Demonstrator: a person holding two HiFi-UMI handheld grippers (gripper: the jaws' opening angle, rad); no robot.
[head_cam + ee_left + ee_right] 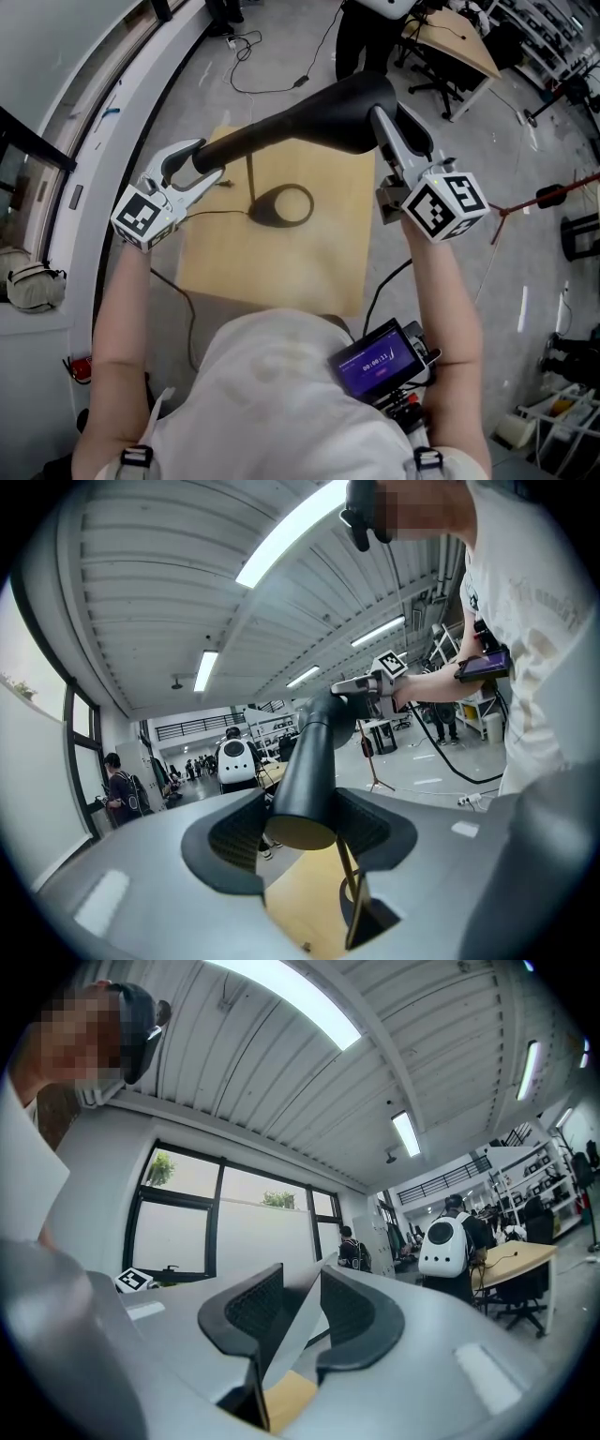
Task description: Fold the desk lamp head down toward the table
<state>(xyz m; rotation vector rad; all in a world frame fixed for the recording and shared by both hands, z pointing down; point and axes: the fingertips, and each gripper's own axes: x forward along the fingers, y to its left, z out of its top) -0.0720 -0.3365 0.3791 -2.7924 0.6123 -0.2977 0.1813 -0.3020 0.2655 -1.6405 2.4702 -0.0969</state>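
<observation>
White shirt (pixel 281 394) fills the bottom of the head view, with a small purple-lit screen (pixel 380 361) at the waist. Both forearms reach forward over a pale wooden table (pixel 309 267). Black lamp head (pixel 309 117) lies roughly level above the table, narrow end to the left, flared end to the right. Left gripper (pixel 211 159) is at the narrow end and right gripper (pixel 394 122) at the flared rim. Ring base (pixel 281 204) sits on the tabletop, and a thin stem (pixel 249 178) rises from it toward the head.

Left gripper view: left gripper (pixel 305 841) has its jaws set wide, clamped round the narrow tube of the lamp head (pixel 309 761), a pad against each side. The tube's tan end cap faces the camera. Stem (pixel 349 883) and table (pixel 300 916) show below the jaws. At the far end of the tube is the right gripper (pixel 370 686) at the flared part. Beyond is an open hall with ceiling strip lights and people standing.

Right gripper view: right gripper (pixel 300 1321) has its jaws nearly together, pinching a thin pale edge of the lamp head (pixel 286 1354), which fills the narrow gap between the pads. A corner of table (pixel 291 1401) shows beneath. Large windows (pixel 234 1232) are behind. To the right a person wears a white backpack (pixel 441 1241).
</observation>
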